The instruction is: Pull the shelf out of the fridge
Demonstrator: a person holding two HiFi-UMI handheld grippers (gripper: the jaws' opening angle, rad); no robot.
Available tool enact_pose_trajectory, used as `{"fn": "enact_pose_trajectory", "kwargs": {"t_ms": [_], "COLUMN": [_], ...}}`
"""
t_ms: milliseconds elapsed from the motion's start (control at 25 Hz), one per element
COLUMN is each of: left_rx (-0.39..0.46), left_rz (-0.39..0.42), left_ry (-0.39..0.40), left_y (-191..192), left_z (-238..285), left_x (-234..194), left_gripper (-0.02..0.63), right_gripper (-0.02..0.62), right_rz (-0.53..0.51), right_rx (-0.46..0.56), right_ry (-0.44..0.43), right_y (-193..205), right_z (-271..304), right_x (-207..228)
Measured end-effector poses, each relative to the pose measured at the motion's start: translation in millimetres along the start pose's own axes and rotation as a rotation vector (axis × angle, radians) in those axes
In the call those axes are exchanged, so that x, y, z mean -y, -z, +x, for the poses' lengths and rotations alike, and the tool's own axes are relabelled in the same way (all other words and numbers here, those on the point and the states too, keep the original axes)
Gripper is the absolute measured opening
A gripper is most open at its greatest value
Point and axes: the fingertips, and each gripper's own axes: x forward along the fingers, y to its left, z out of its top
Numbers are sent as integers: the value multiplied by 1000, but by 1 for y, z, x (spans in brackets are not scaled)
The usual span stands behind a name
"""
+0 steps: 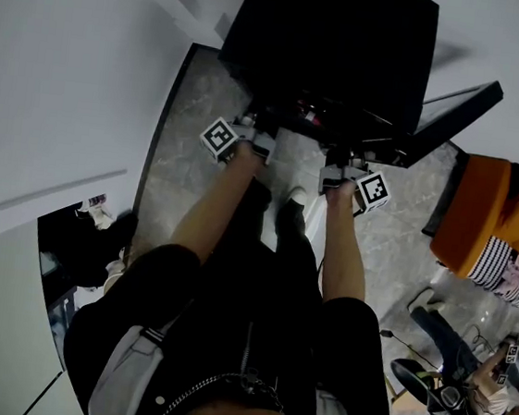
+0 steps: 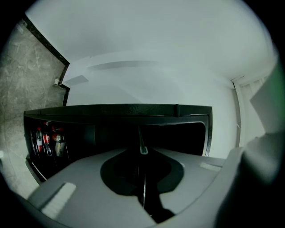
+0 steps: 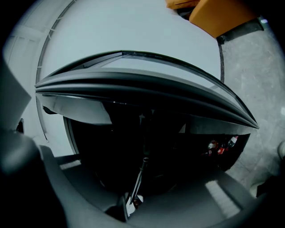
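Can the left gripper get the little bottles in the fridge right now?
Probably not yet. The left gripper is shut on the thin shelf edge, so it's busy. The bottles stand off to one side in the open fridge. Nothing seems to block them once it lets go.

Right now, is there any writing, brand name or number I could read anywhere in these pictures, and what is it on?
No word, brand or number can be read anywhere.
Red labels on the bottles in the fridge: too small and dim to read.
Square markers on the cubes: black-and-white patterns, not letters or numbers.
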Motion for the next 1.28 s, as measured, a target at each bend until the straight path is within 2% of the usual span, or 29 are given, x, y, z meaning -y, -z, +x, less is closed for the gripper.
{"fn": "enact_pose_trajectory", "kwargs": {"t_ms": [360,920,1280], "left_rx": [-5,-14,-4], "left_rz": [-9,-1,-19], "left_ry": [19,-5,20], "left_y": [4,5,13], "left_z": [-21,-21,-49], "left_x": [8,3,9], "left_gripper": [21,21,23], "right_gripper": [29,31,26], "right_rz": [-8,-17,0], "right_rx": [1,-27,-40], "right_ry": [-16,-16,-47], "right_y": [11,12,24], "right_z": [-21,-24,-50], "right_x": [-3,-1,-3]}}
